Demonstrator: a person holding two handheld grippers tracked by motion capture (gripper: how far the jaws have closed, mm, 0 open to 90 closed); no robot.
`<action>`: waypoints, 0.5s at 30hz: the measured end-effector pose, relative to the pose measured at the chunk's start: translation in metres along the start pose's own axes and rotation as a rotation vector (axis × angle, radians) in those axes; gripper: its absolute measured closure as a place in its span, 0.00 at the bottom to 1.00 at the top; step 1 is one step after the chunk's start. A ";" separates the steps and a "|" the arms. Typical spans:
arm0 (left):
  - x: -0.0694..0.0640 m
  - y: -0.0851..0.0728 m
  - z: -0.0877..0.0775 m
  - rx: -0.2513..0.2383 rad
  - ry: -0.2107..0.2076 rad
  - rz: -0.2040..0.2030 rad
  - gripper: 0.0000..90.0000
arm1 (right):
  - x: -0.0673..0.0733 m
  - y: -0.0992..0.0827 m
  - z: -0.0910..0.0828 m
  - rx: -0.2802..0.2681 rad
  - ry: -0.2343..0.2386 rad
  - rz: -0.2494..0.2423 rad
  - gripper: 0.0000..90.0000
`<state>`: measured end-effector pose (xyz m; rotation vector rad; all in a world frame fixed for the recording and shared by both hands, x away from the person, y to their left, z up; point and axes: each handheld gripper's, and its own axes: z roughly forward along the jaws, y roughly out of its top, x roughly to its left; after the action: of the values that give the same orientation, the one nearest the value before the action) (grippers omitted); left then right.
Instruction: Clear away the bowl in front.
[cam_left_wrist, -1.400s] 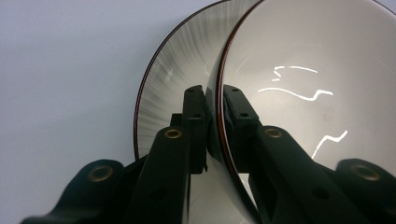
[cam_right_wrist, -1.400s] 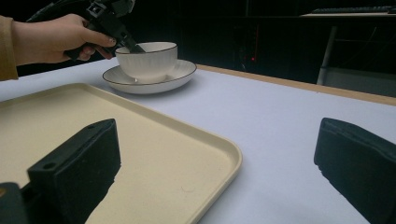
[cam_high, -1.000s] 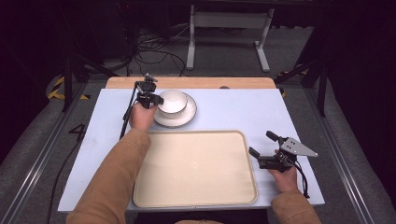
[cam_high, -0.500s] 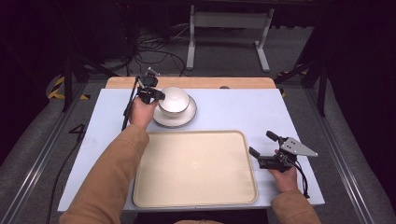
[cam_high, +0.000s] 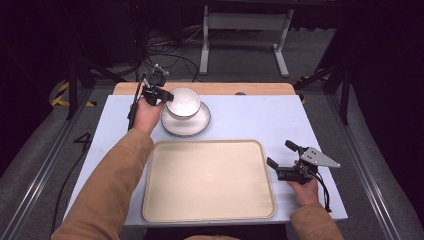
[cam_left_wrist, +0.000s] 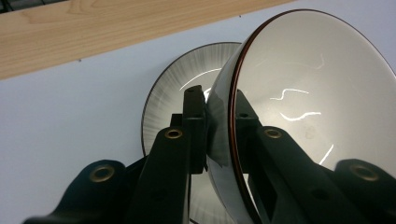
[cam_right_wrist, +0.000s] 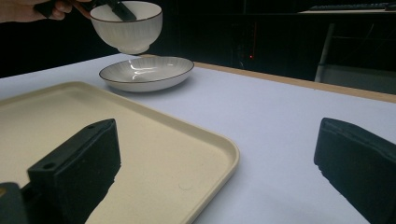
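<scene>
since a second ago the bowl (cam_high: 183, 102) has come up off the plate (cam_high: 186, 122): then it sat down in the plate's hollow, now it hangs clear above it, and the right gripper view shows open air between its foot and the plate. nothing else seems to have shifted.

i judge the bowl to be glazed ceramic, thin-walled, stiff, fairly light but slick and easy to chip, so it wants a firm pinch and no knocks against the plate. the rim is the only place my jaws can take it, one jaw inside and one outside the wall, and that is how i have it.

my left gripper (cam_left_wrist: 219, 135) is clamped on the bowl's rim on the side nearest my hand. the wall runs up between my two jaws, the dark-edged rim passing straight through the gap, and the bowl tips a little, its mouth opening away past the inner jaw. the plate lies beyond and below my jaws.

my right gripper (cam_high: 289, 161) rests on the table (cam_high: 250, 115) with its jaws spread wide and nothing between them, just beside the right edge of the tray (cam_high: 209, 180), well apart from the bowl. the tray itself is bare.
</scene>
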<state>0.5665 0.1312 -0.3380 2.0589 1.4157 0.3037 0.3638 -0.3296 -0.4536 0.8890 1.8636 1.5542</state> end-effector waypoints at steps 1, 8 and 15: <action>0.000 0.000 -0.002 -0.003 -0.002 0.000 0.91 | 0.000 0.000 0.000 0.000 0.000 0.001 0.01; -0.001 0.003 -0.014 -0.001 0.001 0.016 0.91 | 0.000 0.000 0.000 -0.002 -0.002 0.004 0.01; -0.005 0.005 -0.023 -0.001 -0.009 0.036 0.91 | 0.000 0.000 -0.001 -0.013 0.007 0.005 0.02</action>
<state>0.5563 0.1337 -0.3162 2.0839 1.3741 0.3100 0.3632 -0.3302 -0.4531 0.8842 1.8554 1.5730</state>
